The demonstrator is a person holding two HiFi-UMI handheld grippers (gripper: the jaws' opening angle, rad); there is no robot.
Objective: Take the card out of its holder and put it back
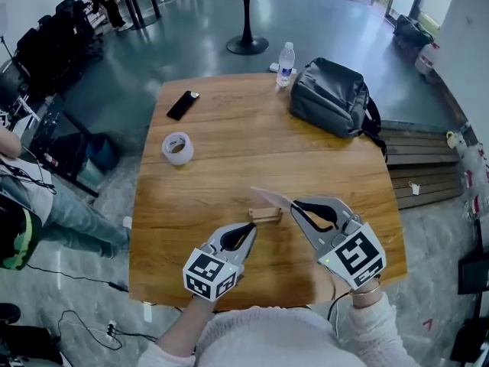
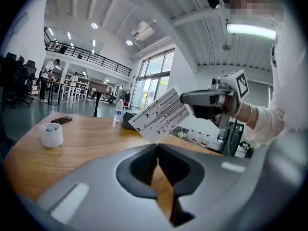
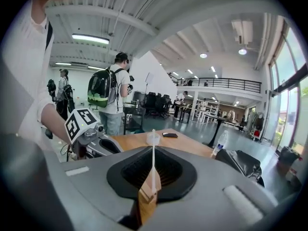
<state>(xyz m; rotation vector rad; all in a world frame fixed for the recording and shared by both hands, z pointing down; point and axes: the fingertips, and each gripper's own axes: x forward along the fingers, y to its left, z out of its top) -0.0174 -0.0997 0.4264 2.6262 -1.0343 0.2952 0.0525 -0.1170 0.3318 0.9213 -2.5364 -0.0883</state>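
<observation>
Card (image 1: 269, 197), likely light, thin and slippery, best pinched flat near one edge, hangs gripped in the right tongs (image 1: 296, 205) just above its wooden holder (image 1: 265, 215) by the worktop's (image 1: 229, 136) near edge, left tongs (image 1: 249, 228) clenched on nothing.

white card (image 2: 161, 114) with black dashes, pale wood holder (image 1: 265, 215)

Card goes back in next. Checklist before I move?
1. Card gripped by right claw: ok, pinched at one edge.
2. Card out of holder: ok.
3. Holder resting on table: ok.
4. Left claw steadying holder: not ok, shut on nothing beside it.
5. Card lined up with slot: cannot tell.
</observation>
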